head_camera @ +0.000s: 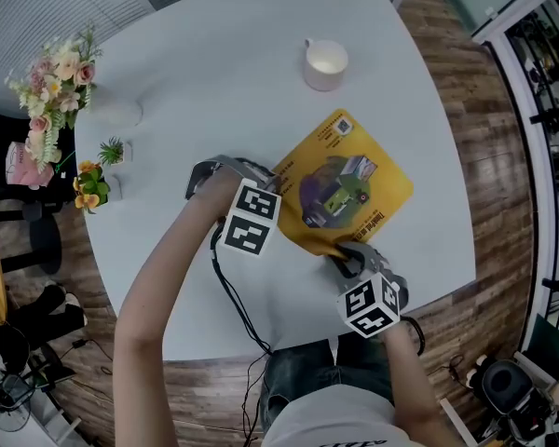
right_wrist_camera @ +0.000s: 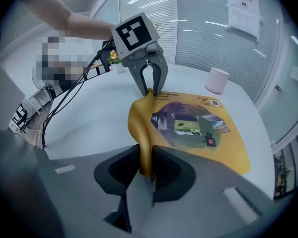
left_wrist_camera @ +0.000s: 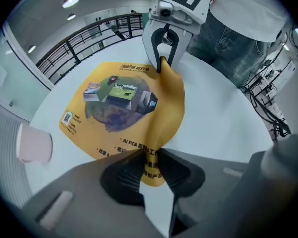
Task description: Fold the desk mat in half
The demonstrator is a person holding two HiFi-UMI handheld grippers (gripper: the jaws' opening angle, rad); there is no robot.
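Mat [head_camera: 354, 180] is lying on the surface [head_camera: 214, 63] near the cup [head_camera: 325, 63], long axis slanting past the cup's right. Left tool [left_wrist_camera: 150, 155] and right tool [right_wrist_camera: 144, 160] are each pinching a raised corner.

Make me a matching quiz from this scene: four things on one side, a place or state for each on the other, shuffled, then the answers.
1 desk mat
2 cup
3 flowers
4 left gripper

A shut on a mat corner
B yellow, near edge lifted
C at the table's left edge
D standing beyond the mat

Pairs: 1-B, 2-D, 3-C, 4-A
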